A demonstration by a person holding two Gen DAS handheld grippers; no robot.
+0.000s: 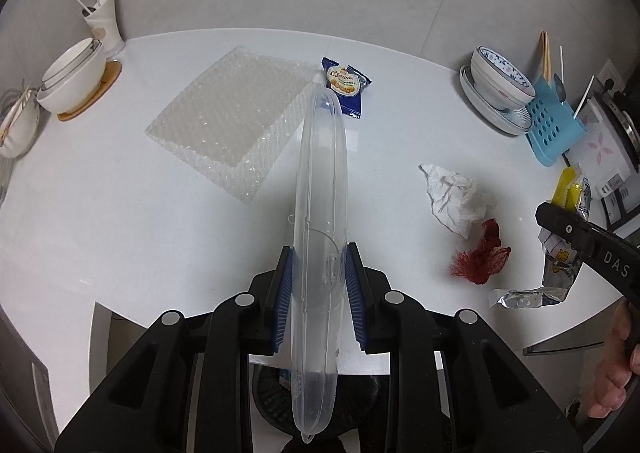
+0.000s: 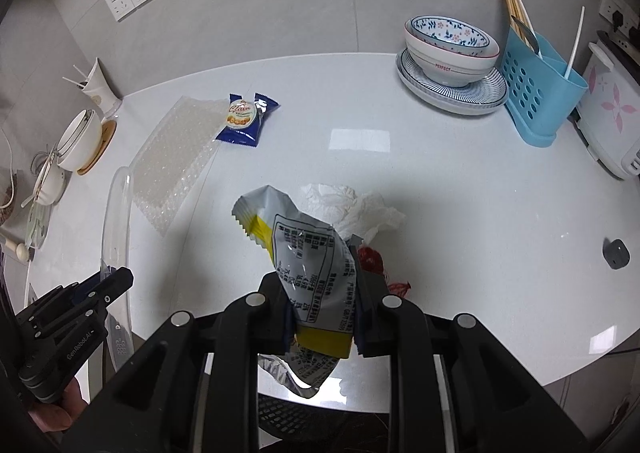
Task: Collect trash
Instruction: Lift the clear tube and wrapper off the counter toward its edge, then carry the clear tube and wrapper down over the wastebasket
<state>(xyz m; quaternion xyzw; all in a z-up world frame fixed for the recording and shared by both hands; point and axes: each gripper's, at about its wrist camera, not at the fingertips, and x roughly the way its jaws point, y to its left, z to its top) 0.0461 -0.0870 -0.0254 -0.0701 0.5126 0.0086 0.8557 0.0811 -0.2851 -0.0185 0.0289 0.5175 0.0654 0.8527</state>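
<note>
My left gripper (image 1: 320, 281) is shut on a clear plastic lid (image 1: 320, 181), held edge-on over the white table (image 1: 140, 245). My right gripper (image 2: 324, 301) is shut on a silver-and-yellow snack bag (image 2: 304, 253). On the table lie a sheet of bubble wrap (image 1: 228, 121), a blue biscuit wrapper (image 1: 346, 87), a crumpled white tissue (image 1: 456, 197) and a red mesh net (image 1: 484, 257). The right wrist view shows the tissue (image 2: 352, 209) and the net (image 2: 372, 257) just beyond the held bag. A black bin (image 1: 272, 401) shows below the table's near edge.
White bowls on a wooden coaster (image 1: 76, 81) and a cup of sticks (image 1: 104, 21) stand at the far left. At the far right are patterned bowls on a plate (image 2: 452, 49), a blue cutlery holder (image 2: 536, 89) and a white cooker (image 2: 608, 105). A small grey object (image 2: 616, 253) lies at the right.
</note>
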